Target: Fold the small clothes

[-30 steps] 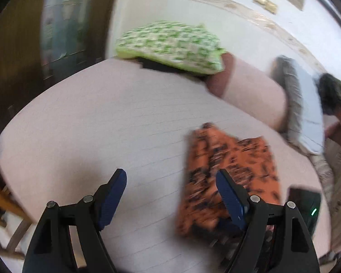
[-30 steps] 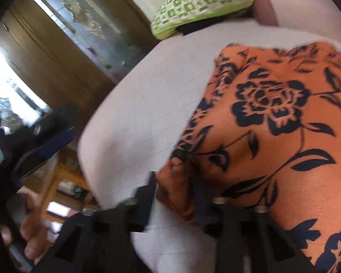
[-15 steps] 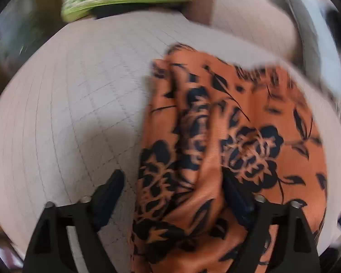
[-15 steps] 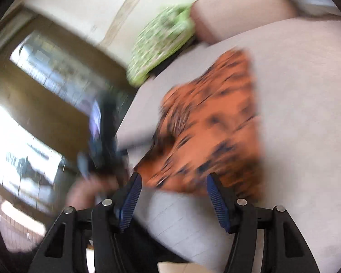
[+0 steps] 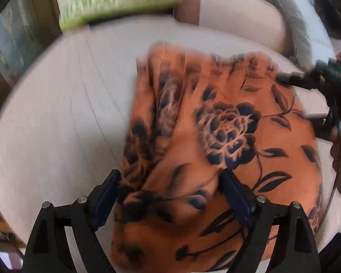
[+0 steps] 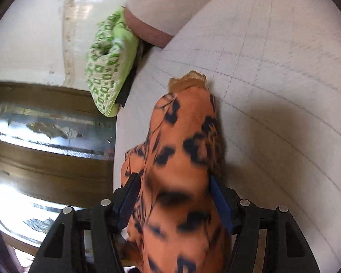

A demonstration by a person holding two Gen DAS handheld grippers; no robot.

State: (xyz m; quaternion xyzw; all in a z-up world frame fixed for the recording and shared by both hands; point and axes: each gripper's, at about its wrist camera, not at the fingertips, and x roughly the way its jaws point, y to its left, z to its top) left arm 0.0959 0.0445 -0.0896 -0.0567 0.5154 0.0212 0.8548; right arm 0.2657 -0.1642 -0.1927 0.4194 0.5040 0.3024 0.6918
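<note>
One orange floral garment (image 5: 216, 141) lies on the pale bed (image 5: 63, 113), long axis running from my near edge toward the far pillows. It is bunched into ridges on its left side and flatter on the right, with a big dark rose print near the middle. Its near end is cut off under the frame.

My left claw (image 5: 170, 193) is spread wide, one blue pad on each side of a raised fold of the garment; the fabric sits between the pads, not pinched. My right claw (image 6: 172, 195) has a thick gathered bunch of the same garment (image 6: 181, 159) between its pads, and both pads press the cloth, so it's gripping it. From that view the bunch stands up and points away toward the far edge of the bed, with a pale inside edge showing at its tip. In the left wrist view the right claw shows at the right edge of the garment, partly cut off.

One green patterned pillow (image 6: 109, 66) sits at the far corner of the bed, next to one pinkish bolster (image 5: 227, 16). One grey pillow (image 5: 291, 18) sits farther right, blurred. A wooden door with glass (image 6: 50, 132) stands beyond the bed.
</note>
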